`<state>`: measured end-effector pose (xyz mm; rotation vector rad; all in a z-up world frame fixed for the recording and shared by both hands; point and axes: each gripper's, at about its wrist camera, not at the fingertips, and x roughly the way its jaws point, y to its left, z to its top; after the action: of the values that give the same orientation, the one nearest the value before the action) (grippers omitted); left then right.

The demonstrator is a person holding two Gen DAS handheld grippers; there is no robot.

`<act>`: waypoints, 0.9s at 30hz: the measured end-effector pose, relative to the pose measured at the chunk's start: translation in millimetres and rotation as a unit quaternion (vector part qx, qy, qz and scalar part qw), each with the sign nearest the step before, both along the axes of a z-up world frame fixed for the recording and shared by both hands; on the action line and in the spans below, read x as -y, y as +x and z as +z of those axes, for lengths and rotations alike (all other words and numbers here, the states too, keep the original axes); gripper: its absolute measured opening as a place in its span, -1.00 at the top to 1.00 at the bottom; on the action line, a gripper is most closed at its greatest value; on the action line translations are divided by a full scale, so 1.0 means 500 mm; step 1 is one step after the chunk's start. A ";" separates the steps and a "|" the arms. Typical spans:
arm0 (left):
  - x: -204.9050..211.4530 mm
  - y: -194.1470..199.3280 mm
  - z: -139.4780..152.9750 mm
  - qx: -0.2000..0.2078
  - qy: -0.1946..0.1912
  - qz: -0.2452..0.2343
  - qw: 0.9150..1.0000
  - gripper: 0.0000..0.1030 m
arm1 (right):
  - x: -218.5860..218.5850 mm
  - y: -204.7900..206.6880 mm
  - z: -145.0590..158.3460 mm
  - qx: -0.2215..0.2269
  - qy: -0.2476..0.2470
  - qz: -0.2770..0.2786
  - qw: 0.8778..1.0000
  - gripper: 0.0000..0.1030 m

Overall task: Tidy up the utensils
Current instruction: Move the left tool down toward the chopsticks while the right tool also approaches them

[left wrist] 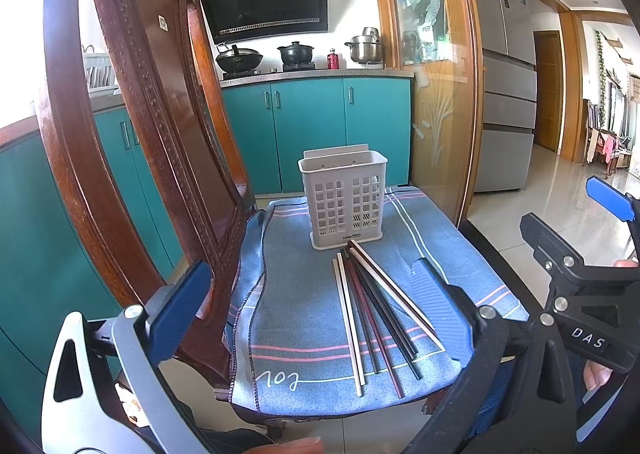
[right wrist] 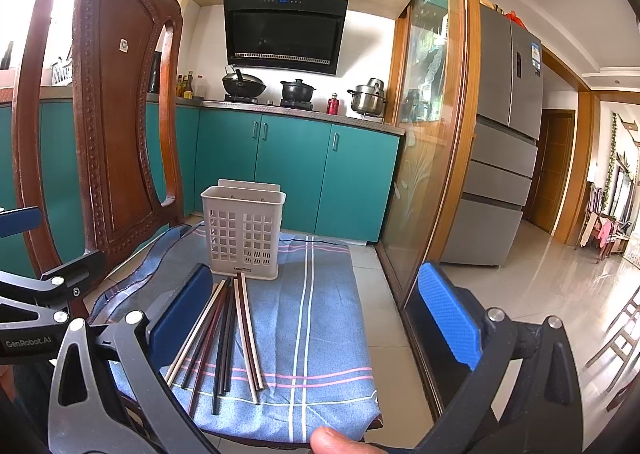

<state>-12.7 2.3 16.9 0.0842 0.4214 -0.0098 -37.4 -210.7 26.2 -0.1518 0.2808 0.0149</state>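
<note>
A: Both tools, left (left wrist: 316, 306) and right (right wrist: 316, 318), are held wide apart, with nothing gripped.

B: Chopsticks (right wrist: 228, 338) are fanned ahead of them on the cloth (right wrist: 320, 314); the basket (right wrist: 243, 230) is beyond. Several could be pinched together, being so crowded.
</note>
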 end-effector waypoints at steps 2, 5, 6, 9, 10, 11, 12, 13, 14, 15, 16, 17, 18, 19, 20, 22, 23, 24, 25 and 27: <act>0.000 0.000 0.000 -0.001 0.000 0.000 1.000 -0.93 | 0.000 0.000 0.000 0.000 0.000 0.000 1.000 -0.95; 0.000 0.002 -0.002 -0.002 -0.001 0.000 1.000 -0.93 | 0.000 0.000 0.000 0.000 0.000 0.000 1.000 -0.95; 0.000 0.004 -0.003 -0.004 -0.001 0.000 1.000 -0.93 | 0.000 0.002 0.000 -0.001 0.000 0.000 1.000 -0.95; 0.001 0.010 -0.007 -0.007 -0.001 0.000 1.000 -0.93 | 0.002 0.008 -0.002 -0.004 0.002 0.000 1.000 -0.95; 0.001 0.013 -0.008 -0.008 -0.001 0.000 1.000 -0.93 | 0.002 0.010 -0.003 -0.004 0.003 0.000 1.000 -0.95; 0.002 0.014 -0.010 -0.009 -0.001 0.000 1.000 -0.93 | 0.003 0.012 -0.004 -0.005 0.003 0.000 1.000 -0.95; 0.002 0.017 -0.013 -0.011 -0.001 -0.001 1.000 -0.93 | 0.004 0.014 -0.005 -0.006 0.003 0.000 1.000 -0.95; 0.003 0.022 -0.016 -0.014 -0.002 -0.002 1.000 -0.93 | 0.005 0.017 -0.007 -0.006 0.002 -0.002 1.000 -0.95; 0.004 0.029 -0.021 -0.020 -0.005 -0.005 1.000 -0.93 | 0.006 0.021 -0.010 -0.008 0.000 -0.004 1.000 -0.95; 0.004 0.034 -0.027 -0.025 -0.008 -0.008 1.000 -0.93 | 0.006 0.033 -0.016 -0.017 -0.011 -0.009 1.000 -0.95; 0.006 0.046 -0.038 -0.036 -0.009 -0.010 0.999 -0.93 | 0.006 0.049 -0.021 -0.030 -0.025 -0.019 0.999 -0.95; 0.009 0.059 -0.051 -0.048 -0.008 -0.010 0.999 -0.93 | 0.009 0.062 -0.026 -0.040 -0.034 -0.029 0.998 -0.95; 0.012 0.067 -0.059 -0.056 -0.007 -0.009 0.998 -0.93 | 0.016 0.087 -0.037 -0.063 -0.043 -0.044 0.996 -0.95; 0.015 0.080 -0.072 -0.068 -0.005 -0.009 0.998 -0.93 | 0.023 0.103 -0.045 -0.082 -0.045 -0.047 0.994 -0.95; 0.015 0.088 -0.080 -0.074 -0.004 -0.008 0.997 -0.93 | 0.031 0.125 -0.056 -0.109 -0.045 -0.045 0.992 -0.95; 0.019 0.112 -0.096 -0.086 0.000 -0.008 0.996 -0.93 | 0.048 0.155 -0.080 -0.136 -0.044 -0.043 0.989 -0.95; 0.021 0.126 -0.102 -0.091 0.003 -0.009 0.996 -0.93 | 0.053 0.168 -0.090 -0.145 -0.047 -0.045 0.987 -0.95; 0.021 0.138 -0.106 -0.095 0.004 -0.011 0.995 -0.93 | 0.060 0.189 -0.108 -0.162 -0.048 -0.044 0.985 -0.91; 0.022 0.160 -0.111 -0.102 0.004 -0.015 0.995 -0.93 | 0.064 0.204 -0.123 -0.179 -0.046 -0.039 0.982 -0.88; 0.022 0.216 -0.116 -0.120 -0.003 -0.035 0.992 -0.93 | 0.074 0.248 -0.161 -0.224 -0.023 -0.017 0.974 -0.58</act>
<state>95.4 -8.9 -41.0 0.0930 0.6579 -0.0918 86.6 -247.5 -54.2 -0.1887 0.7347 0.0075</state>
